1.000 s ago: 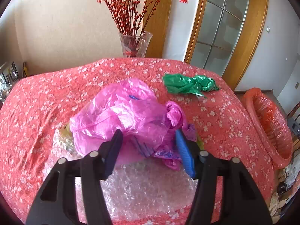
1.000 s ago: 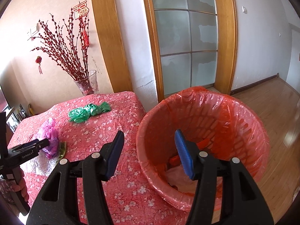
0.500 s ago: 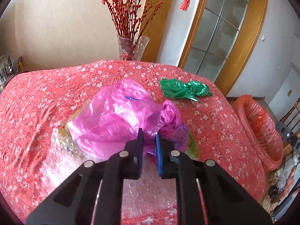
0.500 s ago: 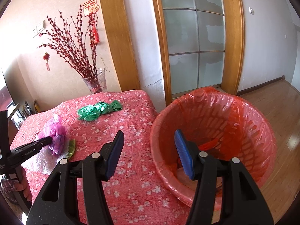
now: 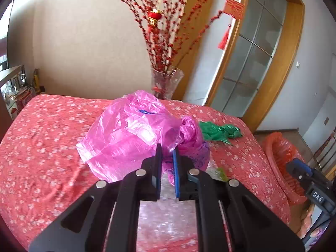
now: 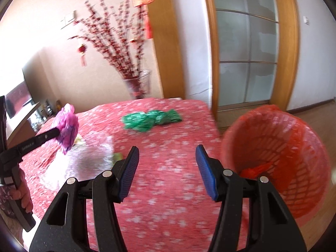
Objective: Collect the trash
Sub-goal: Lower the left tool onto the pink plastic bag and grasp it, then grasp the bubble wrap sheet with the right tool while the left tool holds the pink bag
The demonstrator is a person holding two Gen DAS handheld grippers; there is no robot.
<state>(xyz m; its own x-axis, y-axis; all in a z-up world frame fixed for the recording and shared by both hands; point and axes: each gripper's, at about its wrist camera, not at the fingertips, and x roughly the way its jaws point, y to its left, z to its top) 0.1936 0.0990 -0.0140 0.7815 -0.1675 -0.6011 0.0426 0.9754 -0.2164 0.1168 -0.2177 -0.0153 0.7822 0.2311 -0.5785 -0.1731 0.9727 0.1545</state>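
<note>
We now have pink bag (image 5: 134,134) pinched in left hand-held gripper (image 5: 167,163), lifted off worktop (image 5: 42,138) since second ago. Right hand-held gripper (image 6: 167,168) released, swung toward green bag (image 6: 151,119). Next likely: carry to red bin (image 6: 279,157).

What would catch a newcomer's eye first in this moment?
The crumpled bright pink plastic bag, pinched in the left gripper and raised off the red floral tablecloth. Next, the red mesh waste basket at the table's right end, beside the open right gripper, and the crumpled green plastic bag lying farther back.
</note>
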